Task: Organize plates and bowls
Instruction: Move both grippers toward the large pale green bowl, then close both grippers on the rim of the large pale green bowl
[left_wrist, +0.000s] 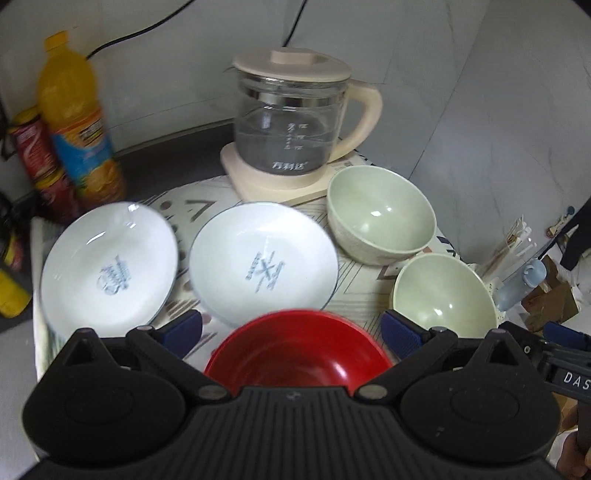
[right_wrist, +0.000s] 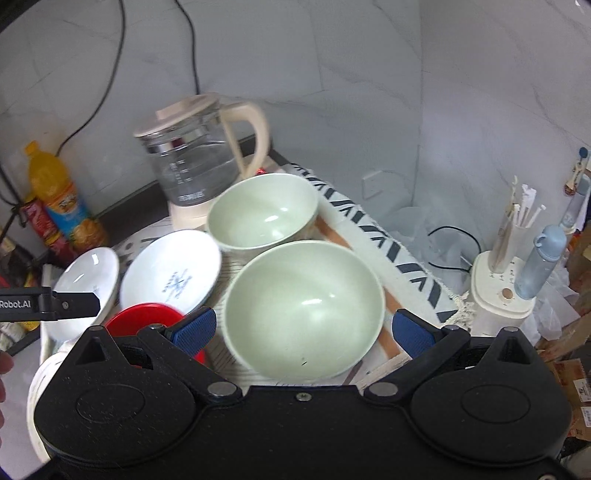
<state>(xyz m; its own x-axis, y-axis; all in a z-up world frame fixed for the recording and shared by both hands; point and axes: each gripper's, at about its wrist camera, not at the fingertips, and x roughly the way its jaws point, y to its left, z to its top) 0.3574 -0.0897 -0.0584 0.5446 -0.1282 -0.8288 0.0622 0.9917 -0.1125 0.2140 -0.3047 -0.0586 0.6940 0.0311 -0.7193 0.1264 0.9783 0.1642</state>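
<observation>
Two white plates (left_wrist: 109, 266) (left_wrist: 264, 264) lie side by side on a patterned mat (left_wrist: 364, 291). A red bowl (left_wrist: 297, 354) sits in front of them, between the wide-open fingers of my left gripper (left_wrist: 297, 328), which hovers above it and holds nothing. Two pale green bowls (left_wrist: 380, 214) (left_wrist: 443, 295) stand to the right. In the right wrist view my right gripper (right_wrist: 304, 330) is open above the nearer green bowl (right_wrist: 303, 306), with the farther green bowl (right_wrist: 262, 210) beyond. The red bowl (right_wrist: 144, 315) and plates (right_wrist: 171, 275) (right_wrist: 86, 288) lie to its left.
A glass kettle (left_wrist: 291, 129) on a cream base stands behind the dishes. An orange juice bottle (left_wrist: 77, 122) and a red can (left_wrist: 37, 155) stand at the back left. A chopstick holder (right_wrist: 517, 229) and a blue bottle (right_wrist: 543, 258) stand off the mat's right edge.
</observation>
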